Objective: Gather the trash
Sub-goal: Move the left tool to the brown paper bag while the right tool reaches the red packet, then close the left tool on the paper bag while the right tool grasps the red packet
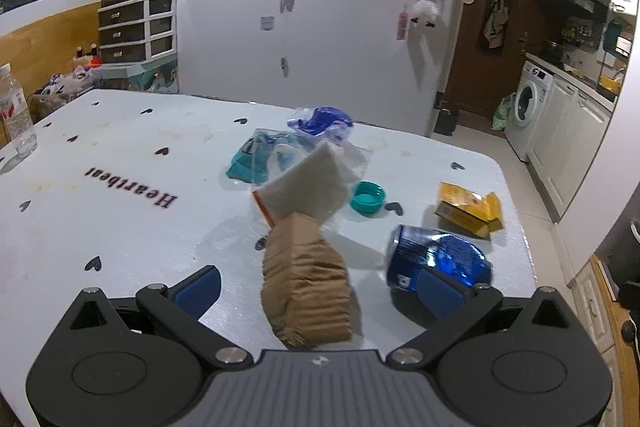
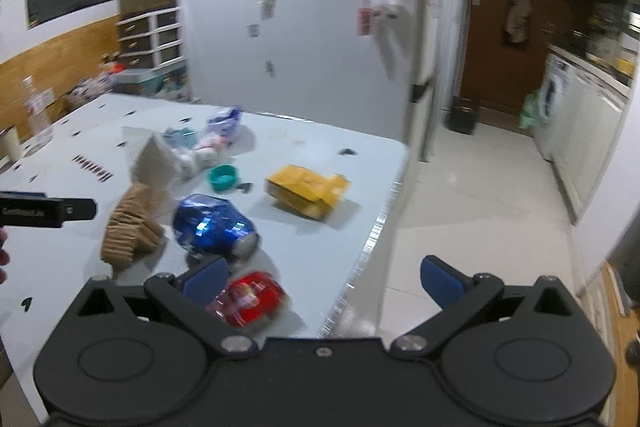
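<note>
Trash is basically all still sitting out, so I'd say this is early going. On the desk (image 1: 120,227) there's a crumpled brown paper bag (image 1: 306,291) near the front edge, a dented blue can (image 1: 436,259) lying on its side just to its right, a yellow carton (image 1: 468,211) toward the right edge, a teal bottle cap (image 1: 367,197) in the middle, and a heap of clear plastic wrappers (image 1: 304,147) further back. The right camera also catches a squashed red can (image 2: 250,299) close to the front right corner. No bin or trash bag in view, so I can't tell where any of it is supposed to go.

Left claw (image 1: 318,287) is spread wide with nothing in it. The paper bag sits between its fingers in that view, but neither pad looks to be touching it, so it seems lined up for that one first.

Right claw (image 2: 324,277) is wide open and empty as well, hanging over the front right corner, with the red can right by its left finger.
</note>
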